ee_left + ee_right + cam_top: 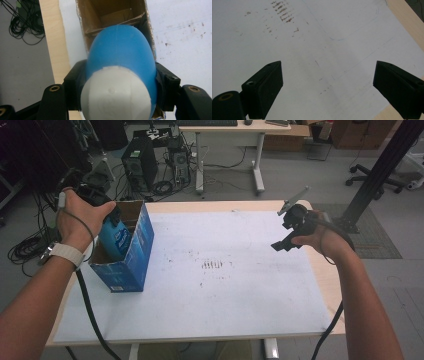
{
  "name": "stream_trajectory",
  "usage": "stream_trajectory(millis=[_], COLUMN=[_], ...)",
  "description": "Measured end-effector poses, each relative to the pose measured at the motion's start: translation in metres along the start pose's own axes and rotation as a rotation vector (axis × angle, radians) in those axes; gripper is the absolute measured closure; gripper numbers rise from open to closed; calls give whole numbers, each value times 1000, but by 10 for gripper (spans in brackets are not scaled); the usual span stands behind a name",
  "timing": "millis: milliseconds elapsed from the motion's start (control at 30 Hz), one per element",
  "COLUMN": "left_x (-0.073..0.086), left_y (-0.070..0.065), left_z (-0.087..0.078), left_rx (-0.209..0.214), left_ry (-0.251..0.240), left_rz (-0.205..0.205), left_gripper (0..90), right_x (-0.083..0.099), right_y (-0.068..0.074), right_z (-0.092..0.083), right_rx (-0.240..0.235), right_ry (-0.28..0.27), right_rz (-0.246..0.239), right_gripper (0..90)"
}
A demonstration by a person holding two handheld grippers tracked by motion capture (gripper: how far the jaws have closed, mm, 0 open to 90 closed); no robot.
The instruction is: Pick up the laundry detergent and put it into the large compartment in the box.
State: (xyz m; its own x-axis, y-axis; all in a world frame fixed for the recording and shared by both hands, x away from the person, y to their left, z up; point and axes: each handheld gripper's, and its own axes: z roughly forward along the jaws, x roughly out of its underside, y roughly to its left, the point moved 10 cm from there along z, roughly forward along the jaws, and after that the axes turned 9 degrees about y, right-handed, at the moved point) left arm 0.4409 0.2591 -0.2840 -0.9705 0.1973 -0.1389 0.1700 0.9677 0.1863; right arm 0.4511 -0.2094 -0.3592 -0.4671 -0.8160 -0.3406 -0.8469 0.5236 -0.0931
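At the nine o'clock edge of the table [320, 280], an open blue cardboard box [134, 251] is seen standing on the white sheet [225, 290], its brown inside facing up. A blue bottle with a white end [120, 62] is pinched between the black jaws of the left gripper [107, 217], one jaw pressed on each flank; in the high view the bottle is already lowered partly into the box, with its labelled blue body leaning against the near wall. From the left gripper view the bottle's rounded blue end is pointed toward twelve o'clock, into the carton's mouth. Over the three o'clock side of the table, well apart from the box, the right gripper [327, 82] is held above the sheet, its jaws spread wide with nothing between them. Brown smudges [214, 265] are marked at the sheet's centre.
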Motion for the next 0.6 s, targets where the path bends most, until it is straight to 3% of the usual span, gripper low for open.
stream_trajectory(millis=[600], left_x=[-1], left_y=[-5], left_z=[31], left_rx=[9], left_ry=[14], left_rz=[0], left_gripper=[379], right_x=[3], right_y=[-1], right_z=[6], right_rx=[-6], right_ry=[5], right_rz=[9], right_gripper=[91])
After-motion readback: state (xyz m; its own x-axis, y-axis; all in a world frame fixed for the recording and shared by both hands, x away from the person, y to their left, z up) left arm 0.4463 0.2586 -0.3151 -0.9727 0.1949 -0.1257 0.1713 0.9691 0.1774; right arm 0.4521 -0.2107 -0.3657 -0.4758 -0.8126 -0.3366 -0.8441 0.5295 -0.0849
